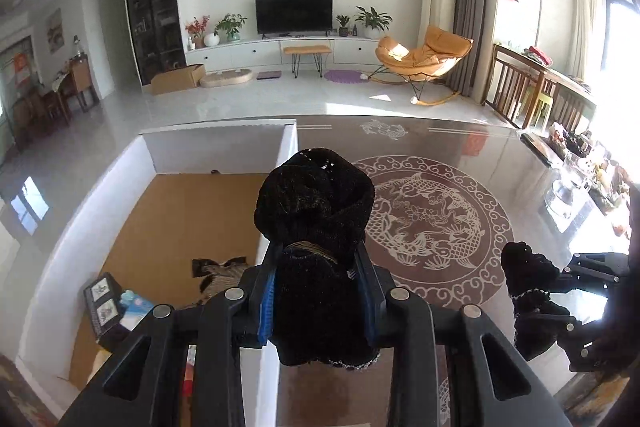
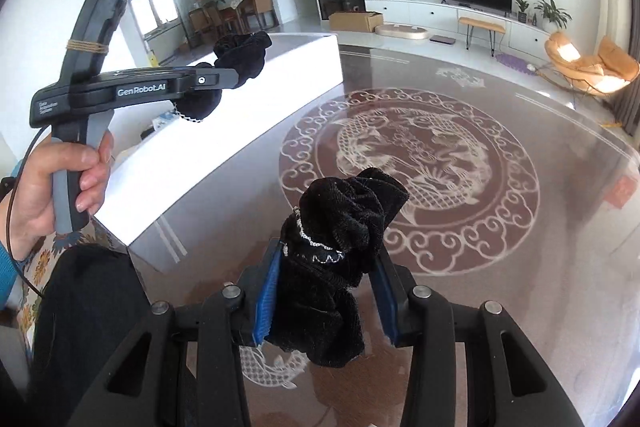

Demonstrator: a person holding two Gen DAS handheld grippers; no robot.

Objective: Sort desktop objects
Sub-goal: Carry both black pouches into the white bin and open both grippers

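1. Left wrist view: the left gripper [image 1: 316, 291] is clamped on a black velvet scrunchie [image 1: 314, 211], held in the air above the edge of the white sorting box [image 1: 216, 147].
2. Right wrist view: the right gripper [image 2: 324, 291] pinches a second black scrunchie [image 2: 344, 223] narrowly between its blue pads [image 2: 266, 303], above the patterned table [image 2: 520, 267].
3. Step in hand, as I judge it: both pieces are picked up and are being carried to the box.
4. Next move probably calls for bringing each gripper over the box's brown floor [image 1: 168, 227], then opening the jaws.
5. Each scrunchie's long axis runs forward along the fingers, its bunched end pointing away from the camera.
6. Which compartment is intended I cannot tell; the fingers hide part of the box.
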